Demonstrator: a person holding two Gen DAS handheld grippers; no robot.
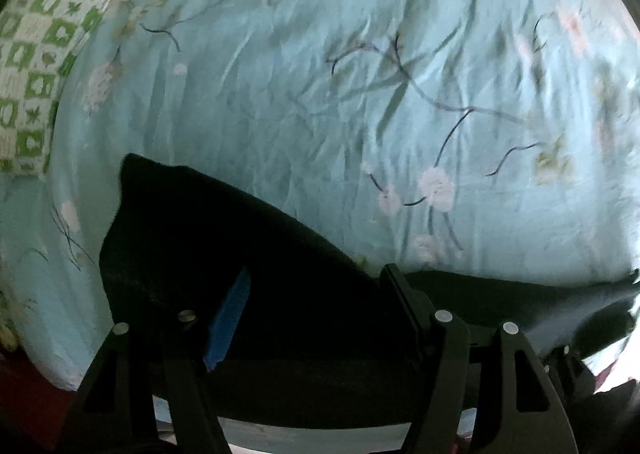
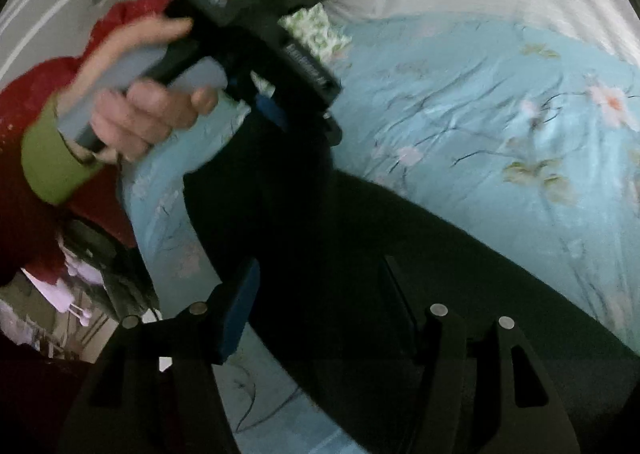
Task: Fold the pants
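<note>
The black pants [image 1: 224, 254] lie on a bed covered by a light blue sheet [image 1: 320, 94] with pink flowers and thin dark branches on it. A green and white checked pillow [image 1: 36, 66] sits at the far left of the bed.

In the left wrist view, the left gripper [image 1: 316, 306] is down low at the near edge of the bed. Its two fingers are spread wide apart, with black cloth bunched up between them. One finger has a blue pad [image 1: 228, 318]. The cloth rises in a hump near the left and runs off to the right.

In the right wrist view, the right gripper [image 2: 320, 314] also has its fingers wide apart, and the pants [image 2: 360, 254] stretch between them, going from near right up to far left. At the far end, the left gripper [image 2: 280, 110] is seen from outside, with a hand [image 2: 136, 110] holding its handle. The arm has a red sleeve [image 2: 28, 174] with a green cuff. I cannot tell if that far tip pinches the cloth. The picture is blurry there.
</note>
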